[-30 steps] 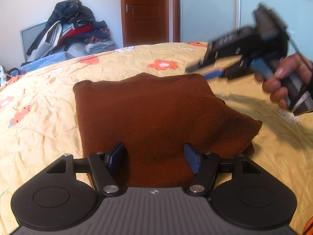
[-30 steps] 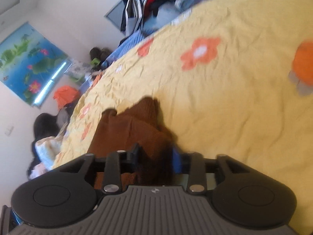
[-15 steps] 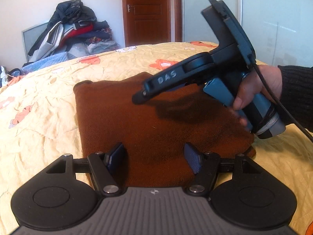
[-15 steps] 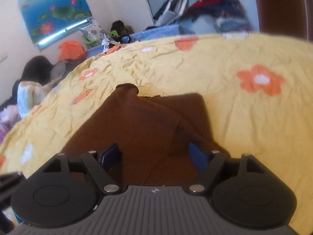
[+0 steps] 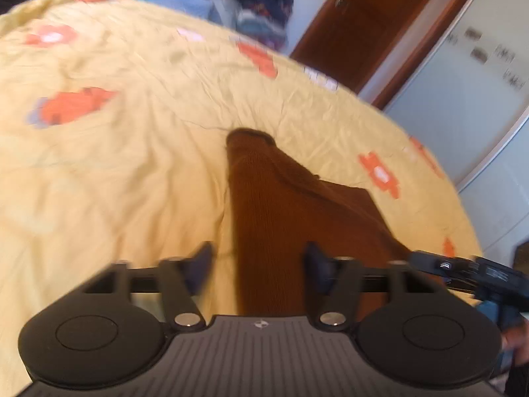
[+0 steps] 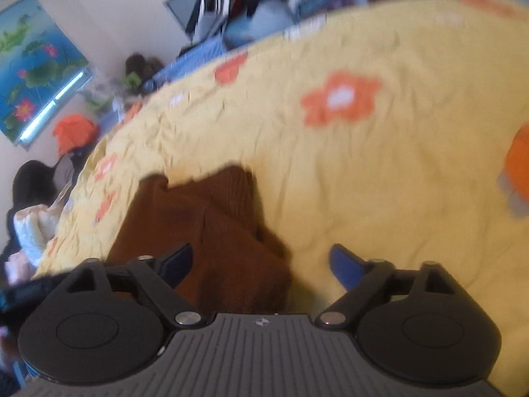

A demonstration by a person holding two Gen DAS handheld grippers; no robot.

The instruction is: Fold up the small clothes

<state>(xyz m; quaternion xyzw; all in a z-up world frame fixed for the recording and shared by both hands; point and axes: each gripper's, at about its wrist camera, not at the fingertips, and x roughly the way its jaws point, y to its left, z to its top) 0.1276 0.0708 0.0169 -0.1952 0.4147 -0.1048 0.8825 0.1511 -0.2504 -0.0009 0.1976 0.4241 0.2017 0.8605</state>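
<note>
Left claw (image 5: 258, 264) closing, unpressed | right claw (image 6: 261, 264) opening | one brown garment (image 5: 281, 218) | one yellow bedspread (image 5: 115, 165)

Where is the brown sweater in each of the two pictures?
Left wrist view: the brown sweater runs up the middle, from between the gripper's fingers toward the bed's centre.
Right wrist view: the brown sweater lies lower left of centre, by the left finger.
Shared landmark: the yellow bedspread with orange flowers.
</note>
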